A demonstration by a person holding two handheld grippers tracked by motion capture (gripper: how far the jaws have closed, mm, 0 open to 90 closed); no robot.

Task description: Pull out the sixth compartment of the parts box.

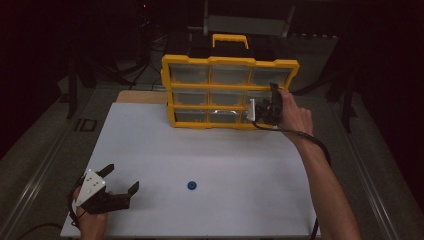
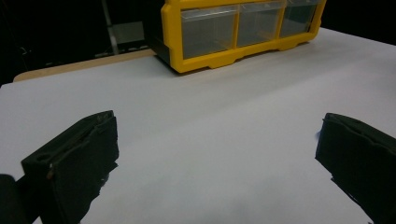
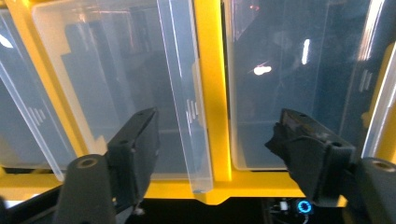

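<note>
— How many drawers in the yellow drawer organizer?
— Nine clear ones, upper centre on the table. Right gripper fingers part-open around a pulled-out drawer, not pressing.
— Left gripper?
— Wide open, empty, lower left; one blue disc nearby.

Flat white rectangular desk, matte surface, light wooden strip exposed along far left edge. Resting directly on desk, at far edge right of centre: upright yellow plastic drawer organiser with clear plastic drawers in three rows of three, yellow carry handle on top. Lying flat on desk, near front edge and roughly central, well apart from organiser: small round dark blue disc.
</note>
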